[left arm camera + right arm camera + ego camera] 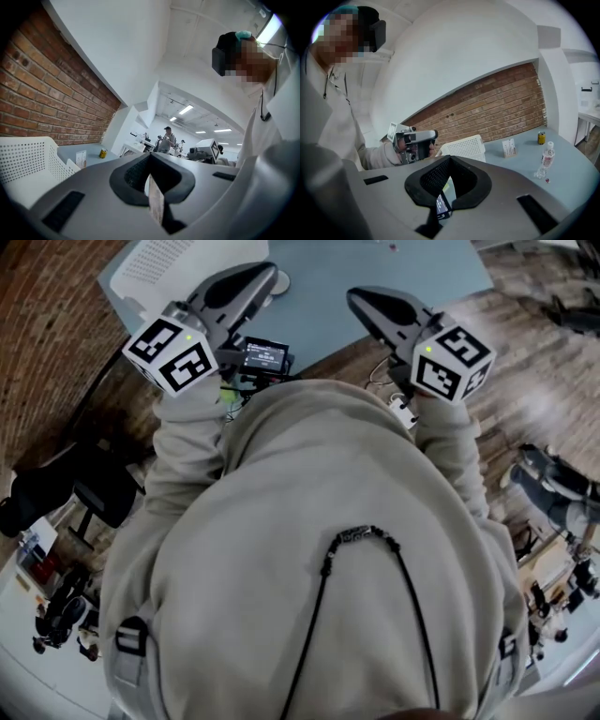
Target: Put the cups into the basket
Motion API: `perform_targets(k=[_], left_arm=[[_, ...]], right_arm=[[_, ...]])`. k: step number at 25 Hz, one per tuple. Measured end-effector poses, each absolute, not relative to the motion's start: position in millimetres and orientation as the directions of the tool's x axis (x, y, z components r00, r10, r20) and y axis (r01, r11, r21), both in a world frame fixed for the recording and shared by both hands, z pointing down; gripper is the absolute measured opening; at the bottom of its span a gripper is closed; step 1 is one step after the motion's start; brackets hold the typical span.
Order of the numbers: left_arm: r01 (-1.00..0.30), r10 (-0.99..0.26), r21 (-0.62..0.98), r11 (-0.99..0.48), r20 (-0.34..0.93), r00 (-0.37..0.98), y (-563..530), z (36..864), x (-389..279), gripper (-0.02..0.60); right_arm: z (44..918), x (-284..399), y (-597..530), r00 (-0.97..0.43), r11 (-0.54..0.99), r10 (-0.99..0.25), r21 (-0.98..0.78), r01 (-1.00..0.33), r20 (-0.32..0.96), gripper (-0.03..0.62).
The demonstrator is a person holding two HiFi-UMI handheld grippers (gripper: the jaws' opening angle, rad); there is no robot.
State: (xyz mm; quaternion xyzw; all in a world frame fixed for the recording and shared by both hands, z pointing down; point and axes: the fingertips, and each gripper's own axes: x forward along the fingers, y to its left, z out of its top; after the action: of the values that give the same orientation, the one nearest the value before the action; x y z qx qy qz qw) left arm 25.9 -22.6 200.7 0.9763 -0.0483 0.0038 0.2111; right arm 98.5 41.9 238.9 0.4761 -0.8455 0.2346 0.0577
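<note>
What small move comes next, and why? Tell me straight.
Probably carry both grippers forward over the table toward the basket. The left gripper and right gripper are shut, empty and held close to the chest, and no cup can be made out.

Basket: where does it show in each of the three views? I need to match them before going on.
Head view: basket at the top left corner, on the table's far left end.
Left gripper view: basket at the lower left edge, below the brick wall.
Right gripper view: basket near the centre, in front of the brick wall.
Shared landmark: the blue-grey table under it.
</note>
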Motion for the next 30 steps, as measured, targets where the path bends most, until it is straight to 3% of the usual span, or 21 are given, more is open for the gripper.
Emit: perform_targets(k=[6, 13, 24, 30], left_arm=[[-0.117, -0.106, 0.475, -0.872, 0.049, 0.993, -94, 232, -11, -0.003], [-0.124, -0.107, 0.494, -0.861, 0.063, 0.992, -24, 284, 19, -0.003], [-0.301, -0.278, 0.528, -0.794, 0.125, 0.952, -39, 304, 18, -0.003], [-0.375, -0.348, 0.547, -0.748, 0.157, 0.924, -41, 307, 22, -0.003]], right_arm=[[267, 67, -36, -0.562, 0.432, -0.706, -0.366, -0.824, 0.432, 0.014], [322, 96, 31, -0.581, 0.430, -0.674, -0.398, -0.811, 0.456, 0.014], [360, 113, -11, -0.684, 0.576, -0.529, -0.380, -0.724, 0.502, 0.014], [401, 124, -29, -0.648, 0.684, -0.438, -0.237, -0.690, 0.623, 0.026]])
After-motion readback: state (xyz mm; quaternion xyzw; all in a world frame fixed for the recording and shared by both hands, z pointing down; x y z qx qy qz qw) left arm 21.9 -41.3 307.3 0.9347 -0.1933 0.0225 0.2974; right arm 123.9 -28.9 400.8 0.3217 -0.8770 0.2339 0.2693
